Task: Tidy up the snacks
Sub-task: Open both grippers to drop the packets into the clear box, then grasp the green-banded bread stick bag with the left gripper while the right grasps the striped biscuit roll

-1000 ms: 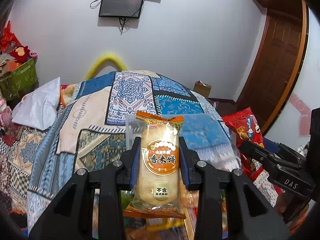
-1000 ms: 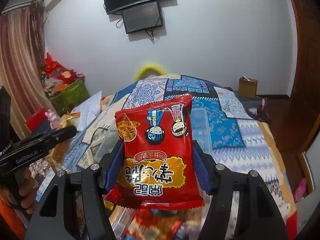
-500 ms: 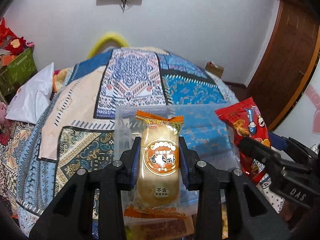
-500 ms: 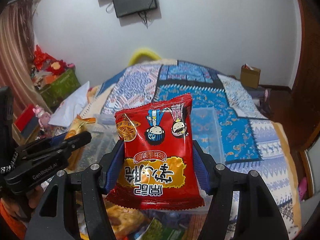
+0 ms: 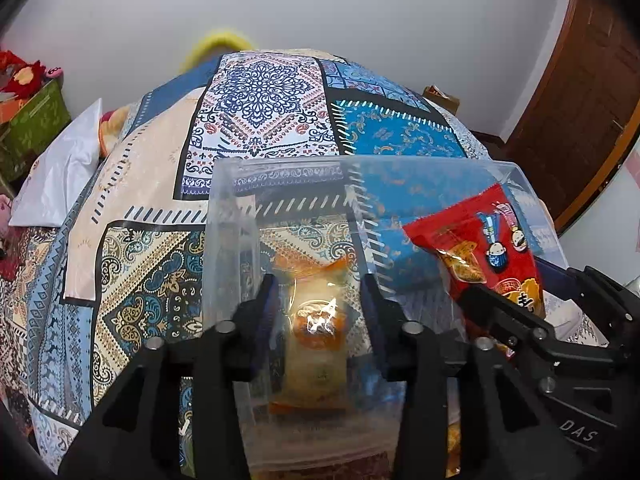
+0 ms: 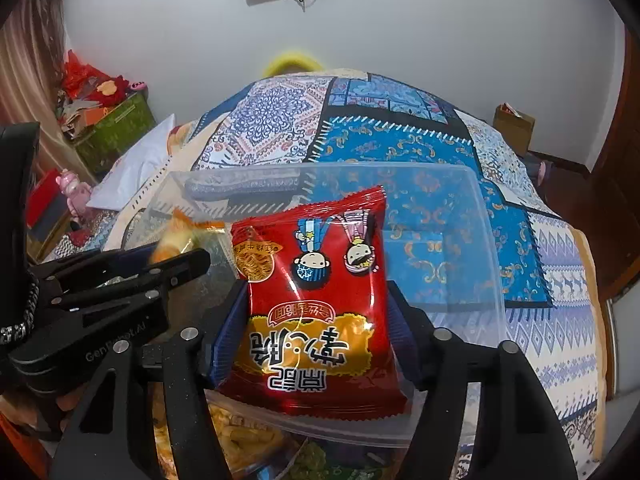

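Left wrist view: the left gripper [image 5: 318,300] hangs over a clear plastic bin [image 5: 224,240] set on the patchwork bedspread [image 5: 132,280]; its jaws have just been opening, and the rice cracker packet [image 5: 316,336] lies blurred between them, a gap showing on either side, so the pads look clear of it; whether the packet already rests on the bin's floor I cannot tell; off to the right the red noodle snack bag [image 5: 488,256] pokes over the bin's right end, carried by the right gripper [image 5: 516,312].

Right wrist view: the right gripper [image 6: 316,340] has its jaws clamped on that red noodle snack bag [image 6: 316,304], blue pads [image 6: 228,332] pressing both edges, the bag upright above the clear plastic bin [image 6: 480,216]; to the left the left gripper [image 6: 176,256] reaches into the bin with the rice cracker packet [image 6: 180,240] at its tips; more loose snack packets [image 6: 240,436] lie under the near rim, in front of the bin; a white pillow [image 6: 136,168] sits further up the bed.
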The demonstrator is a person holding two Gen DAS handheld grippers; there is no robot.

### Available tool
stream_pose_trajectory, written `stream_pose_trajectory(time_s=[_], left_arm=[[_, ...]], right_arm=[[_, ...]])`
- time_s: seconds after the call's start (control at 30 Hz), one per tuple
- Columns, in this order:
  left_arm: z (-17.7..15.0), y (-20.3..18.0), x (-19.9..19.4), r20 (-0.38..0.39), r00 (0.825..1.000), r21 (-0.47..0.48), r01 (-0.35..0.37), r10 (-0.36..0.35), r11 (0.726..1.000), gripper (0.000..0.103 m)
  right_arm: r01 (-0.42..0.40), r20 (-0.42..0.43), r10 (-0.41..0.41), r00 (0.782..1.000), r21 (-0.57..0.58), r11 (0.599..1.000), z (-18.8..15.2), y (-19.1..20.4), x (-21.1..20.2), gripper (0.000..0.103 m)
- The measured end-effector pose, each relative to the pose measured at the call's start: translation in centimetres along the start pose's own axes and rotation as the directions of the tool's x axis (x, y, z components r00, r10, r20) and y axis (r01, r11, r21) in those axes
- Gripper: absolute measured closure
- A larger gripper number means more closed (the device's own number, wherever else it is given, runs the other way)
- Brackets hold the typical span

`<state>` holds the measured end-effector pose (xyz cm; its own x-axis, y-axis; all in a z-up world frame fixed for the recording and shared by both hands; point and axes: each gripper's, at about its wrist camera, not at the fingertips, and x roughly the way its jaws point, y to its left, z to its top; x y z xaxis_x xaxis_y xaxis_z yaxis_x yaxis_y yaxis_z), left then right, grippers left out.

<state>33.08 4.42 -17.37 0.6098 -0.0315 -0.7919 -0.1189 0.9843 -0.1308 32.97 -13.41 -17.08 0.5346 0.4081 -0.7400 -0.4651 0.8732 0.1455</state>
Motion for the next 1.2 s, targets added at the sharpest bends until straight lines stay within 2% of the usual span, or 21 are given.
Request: stream_pose_trajectory(time_s=[0.07,0.27,0.5,0.7,0.9,1.2], left_arm=[[-0.1,-0.1,-0.5,0.013,1.000,0.002,-0.006,0.006,1.000,0.048],[0.0,-0.1,-4.0,0.064,0.998,0.002,0.010,-0.010,1.000,0.046],[-0.5,0.8,-10.4,0.163,0.986,0.016,0.010,-0.013,1.000,0.039],[-2.1,3.0,-14.4,0.195,0.981,0.024,-0.010,0.005,1.000,0.036],[-5.0,5.6,-15.7,0.159,0.986,0.023,-0.047,0.043,0.999,0.035],[-9.8,9.2,-12.8,0.029,0.997,-0.040,-0.074,0.075,0.996,0.035]], right_arm=[[0.004,-0.008,-0.004,1.000,-0.001,1.000,0.0,0.1,0.0,0.039],[0.004,0.026,-0.004,1.000,-0.013,1.000,0.2,0.4,-2.0,0.038],[0.020,0.116,-0.017,0.993,-0.025,0.999,-0.1,0.5,-7.0,0.038],[0.052,0.178,-0.048,0.983,-0.017,0.999,-1.5,-0.2,-10.8,0.032],[0.058,0.170,-0.059,0.984,0.011,0.998,-3.8,-0.9,-12.1,0.032],[0.087,0.058,-0.090,0.994,0.054,0.995,-8.4,-2.7,-10.3,0.032]])
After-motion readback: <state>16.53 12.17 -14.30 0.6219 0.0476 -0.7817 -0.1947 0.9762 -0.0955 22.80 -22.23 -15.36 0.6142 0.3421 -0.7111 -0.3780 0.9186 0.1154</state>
